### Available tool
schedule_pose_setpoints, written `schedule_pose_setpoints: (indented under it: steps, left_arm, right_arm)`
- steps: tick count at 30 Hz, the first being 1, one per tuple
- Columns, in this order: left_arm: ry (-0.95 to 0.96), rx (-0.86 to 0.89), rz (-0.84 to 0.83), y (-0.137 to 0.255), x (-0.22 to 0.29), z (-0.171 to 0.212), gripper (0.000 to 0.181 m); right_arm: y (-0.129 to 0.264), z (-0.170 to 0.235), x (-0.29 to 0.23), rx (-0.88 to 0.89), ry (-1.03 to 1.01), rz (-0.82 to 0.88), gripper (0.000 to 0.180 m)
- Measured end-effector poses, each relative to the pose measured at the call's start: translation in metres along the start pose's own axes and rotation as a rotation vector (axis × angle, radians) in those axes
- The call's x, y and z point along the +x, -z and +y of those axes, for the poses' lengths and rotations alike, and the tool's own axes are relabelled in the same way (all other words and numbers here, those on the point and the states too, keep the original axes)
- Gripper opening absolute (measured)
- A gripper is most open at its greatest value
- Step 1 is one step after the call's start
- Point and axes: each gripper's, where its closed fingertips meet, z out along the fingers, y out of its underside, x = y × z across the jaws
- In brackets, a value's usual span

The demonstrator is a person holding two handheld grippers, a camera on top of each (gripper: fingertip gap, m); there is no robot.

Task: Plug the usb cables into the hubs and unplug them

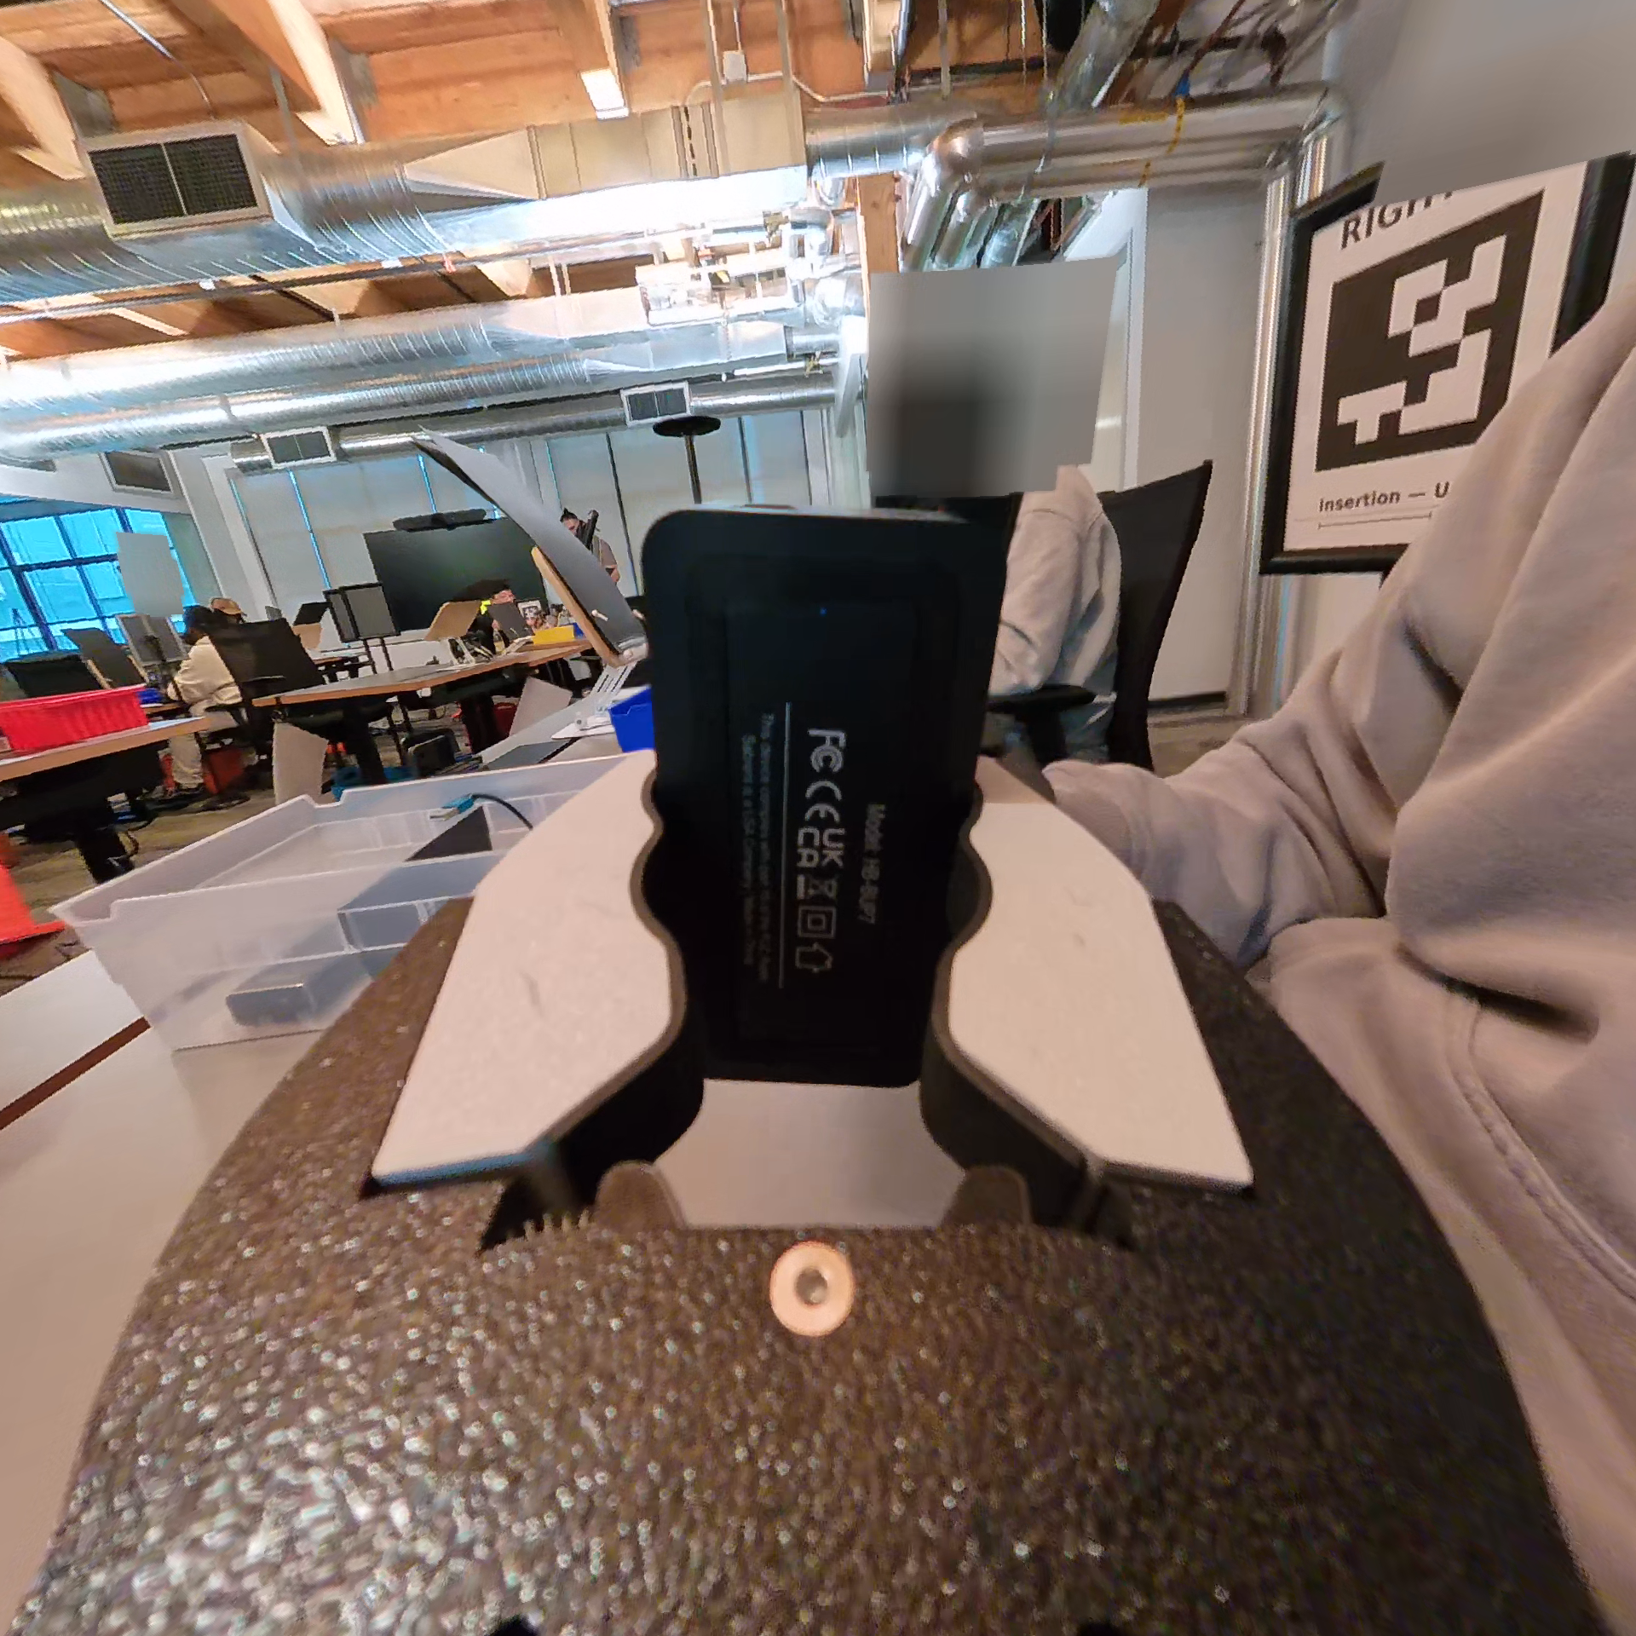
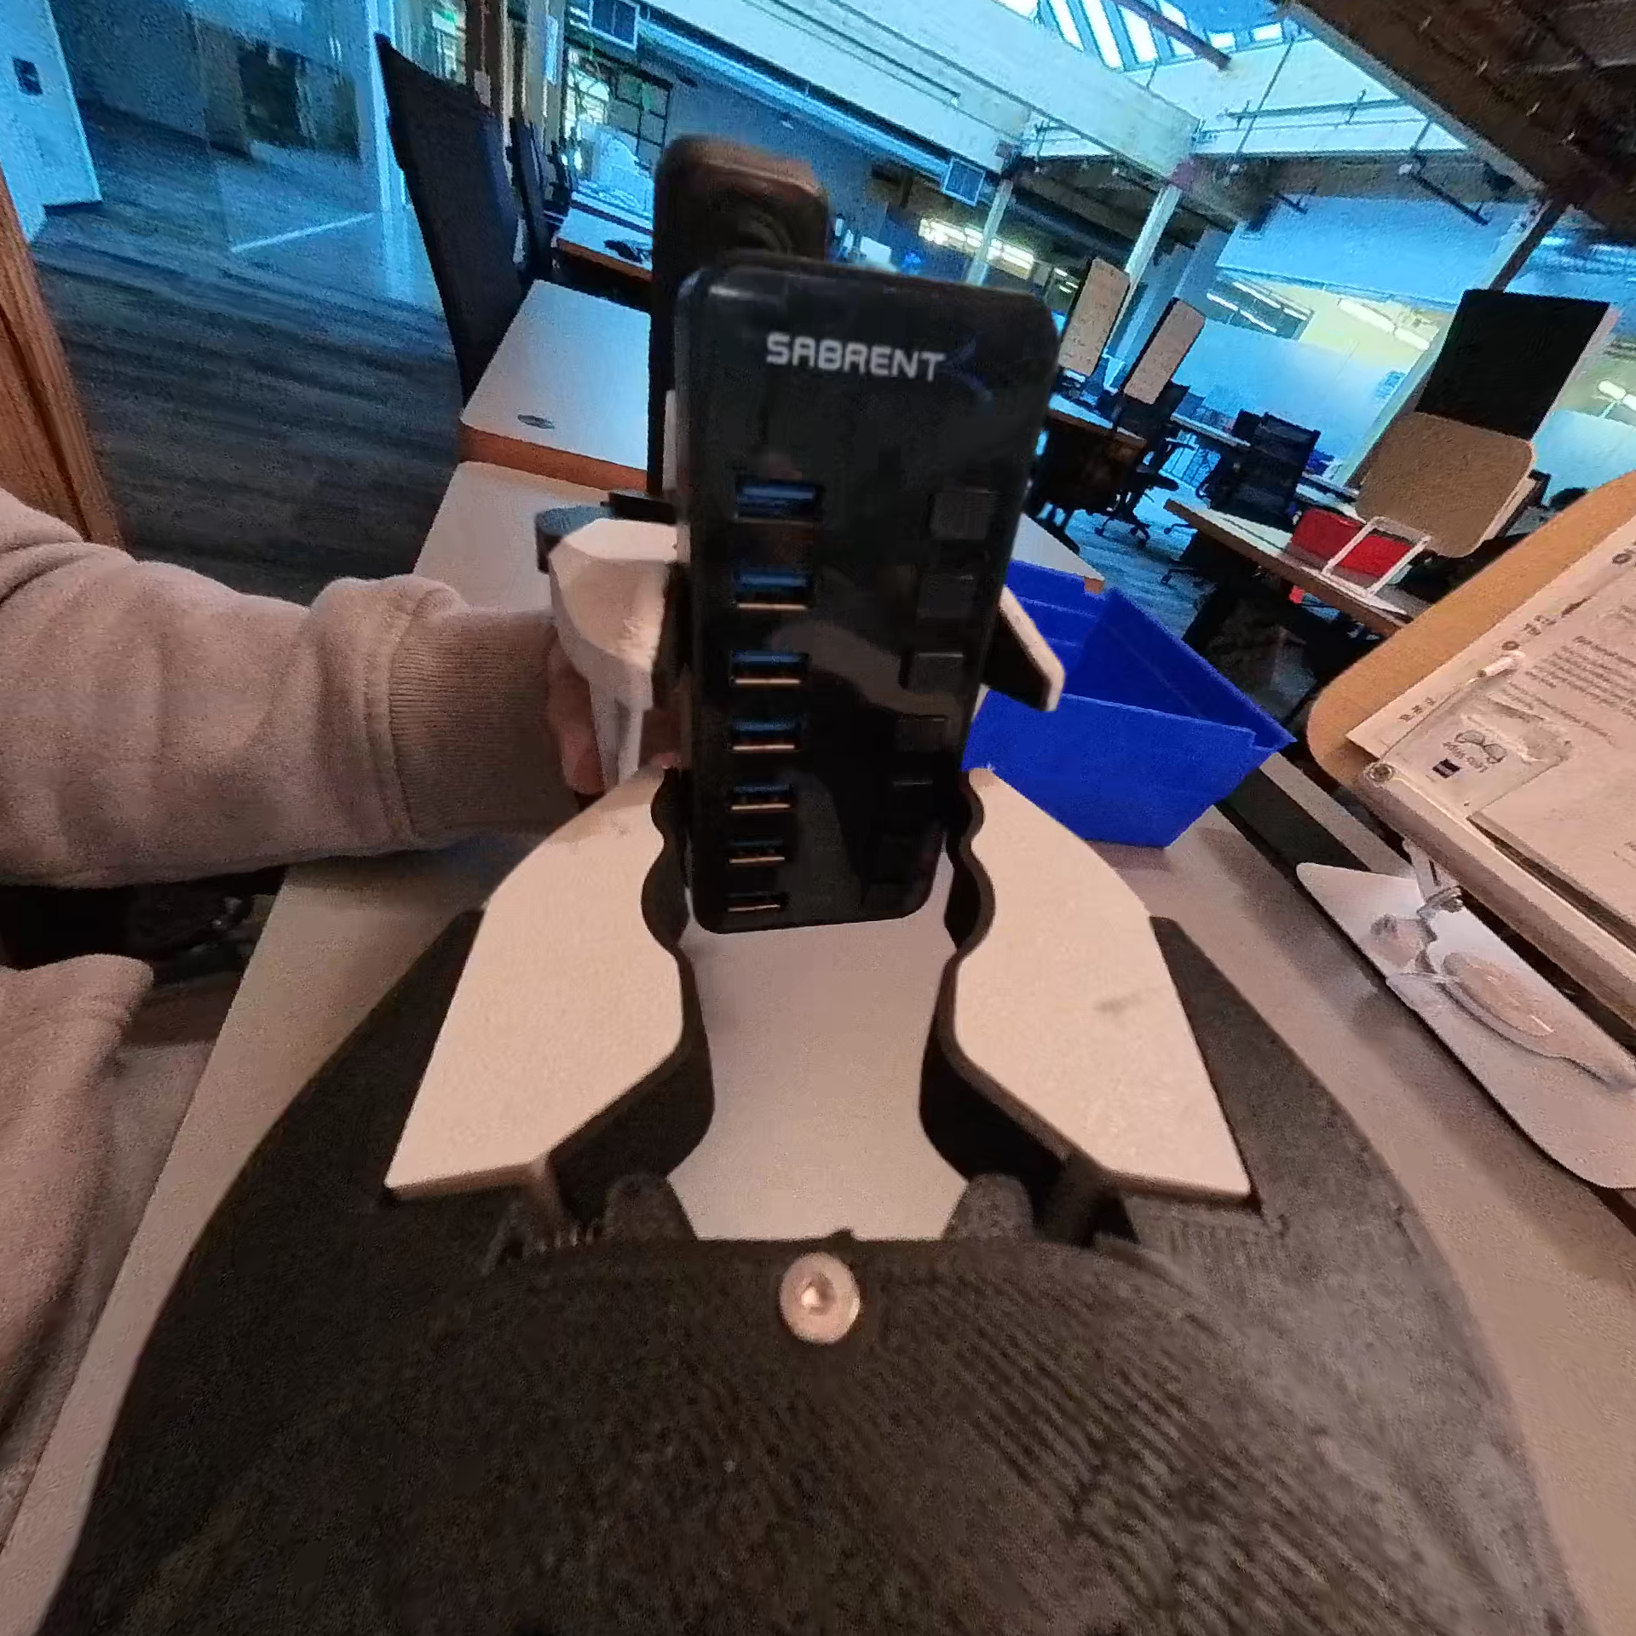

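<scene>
A black USB hub (image 2: 850, 620) stands upright between both grippers above the white table (image 2: 814, 1062). The right wrist view shows its front with a column of blue ports; no cable is plugged in. My right gripper (image 2: 814, 779) is shut on the hub's lower end. The left gripper's white fingers (image 2: 620, 620) clamp the hub's sides at mid-height. In the left wrist view my left gripper (image 1: 810, 779) is shut on the hub (image 1: 823, 708), whose labelled back faces the camera. A black cable with a blue plug (image 1: 460, 806) lies in a clear tray.
The clear plastic tray (image 1: 221, 885) with dark blocks sits at the left of the table. A blue bin (image 2: 1124, 744) stands behind the hub. A board with papers (image 2: 1505, 708) leans at the right. Grey sleeves (image 1: 1416, 797) reach in. A marker sign (image 1: 1434, 354) stands behind.
</scene>
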Motion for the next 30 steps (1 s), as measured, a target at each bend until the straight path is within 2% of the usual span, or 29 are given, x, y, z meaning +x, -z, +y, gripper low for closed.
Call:
schedule_pose_setpoints:
  steps: [1, 4, 6, 9, 12, 14, 15, 18, 21, 25, 30]
  left_arm:
    - [-0.016, -0.020, -0.010, -0.001, -0.001, 0.001, 0.060]
    - [-0.035, -0.113, -0.142, 0.000, -0.016, 0.003, 0.062]
    - [-0.020, -0.166, -0.201, 0.003, -0.021, 0.000, 0.065]
    - [0.119, -0.276, -0.284, 0.006, -0.028, -0.003, 0.078]
    - [0.223, -0.299, -0.371, 0.006, -0.033, -0.005, 0.069]
    - [0.283, -0.336, -0.374, 0.004, -0.030, 0.001, 0.039]
    - [0.294, -0.383, -0.388, 0.005, -0.030, 0.009, 0.031]
    - [0.288, -0.453, -0.402, 0.009, -0.034, 0.023, 0.029]
    - [0.289, -0.376, -0.395, 0.009, -0.041, 0.024, 0.028]
    - [0.294, -0.296, -0.416, 0.009, -0.051, 0.025, 0.028]
    - [0.276, -0.293, -0.409, 0.010, -0.050, 0.021, 0.028]
  right_arm:
    - [0.001, 0.001, 0.003, -0.011, 0.016, 0.025, 0.057]
    - [0.011, 0.004, 0.028, -0.088, 0.174, 0.218, 0.057]
    - [0.026, 0.003, 0.055, -0.174, 0.325, 0.430, 0.057]
    - [0.045, -0.001, 0.078, -0.348, 0.630, 0.620, 0.057]
    - [0.046, 0.008, 0.078, -0.508, 0.864, 0.604, 0.057]
    - [0.046, 0.011, 0.077, -0.559, 0.961, 0.617, 0.057]
    - [0.045, 0.016, 0.076, -0.596, 0.958, 0.602, 0.057]
    - [0.047, 0.022, 0.078, -0.626, 1.013, 0.608, 0.057]
    - [0.047, 0.023, 0.082, -0.569, 0.933, 0.622, 0.057]
    - [0.039, 0.008, 0.077, -0.434, 0.880, 0.676, 0.074]
    - [0.025, 0.007, 0.070, -0.441, 1.028, 0.689, 0.074]
